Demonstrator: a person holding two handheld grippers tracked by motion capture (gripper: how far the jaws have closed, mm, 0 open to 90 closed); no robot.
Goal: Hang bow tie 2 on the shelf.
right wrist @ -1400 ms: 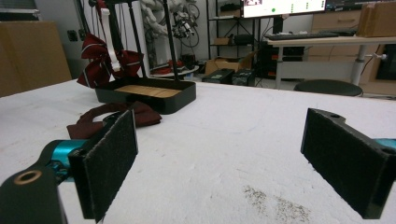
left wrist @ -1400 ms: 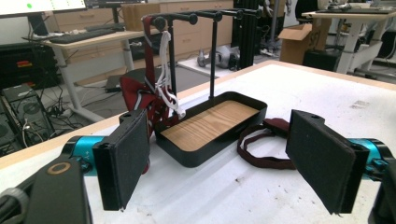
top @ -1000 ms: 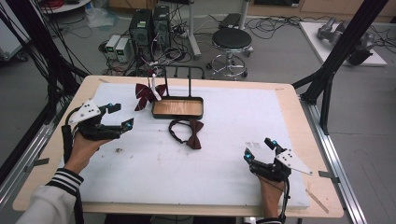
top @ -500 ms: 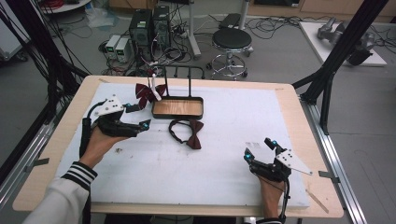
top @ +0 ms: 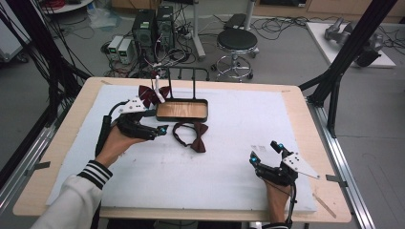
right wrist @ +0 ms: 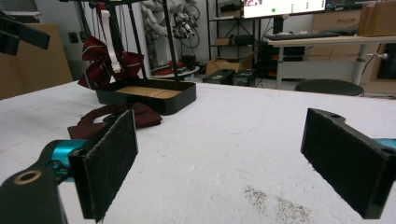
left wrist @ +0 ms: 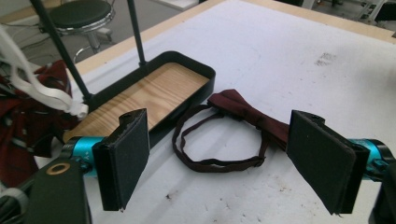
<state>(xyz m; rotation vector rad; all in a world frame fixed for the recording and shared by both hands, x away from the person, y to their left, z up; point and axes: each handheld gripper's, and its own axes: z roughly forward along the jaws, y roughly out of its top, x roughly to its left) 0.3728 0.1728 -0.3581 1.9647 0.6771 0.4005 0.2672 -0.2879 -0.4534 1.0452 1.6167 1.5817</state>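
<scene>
A dark red bow tie [top: 197, 138] lies flat on the white mat, its strap loop [left wrist: 205, 154] spread out to the left of the bow. Just behind it stands a black tray [top: 182, 110] with a wooden floor and an upright rack. A second dark red bow [top: 148, 94] with a white strap hangs at the rack's left end. My left gripper [top: 160, 130] is open just left of the lying bow tie; in the left gripper view [left wrist: 222, 140] its jaws frame the strap loop without touching it. My right gripper [top: 265, 152] is open, low over the mat at the front right, nothing between its pads [right wrist: 105, 163].
The white mat [top: 229, 119] covers most of the wooden table [top: 71, 109]. Black frame posts [top: 344, 62] rise at the table's far corners. A stool [top: 237, 40] and computer boxes [top: 152, 24] stand on the floor beyond the far edge.
My left gripper has moved right and forward across the mat, from the left side to just beside the lying bow tie and the tray. The right gripper has stayed put.
</scene>
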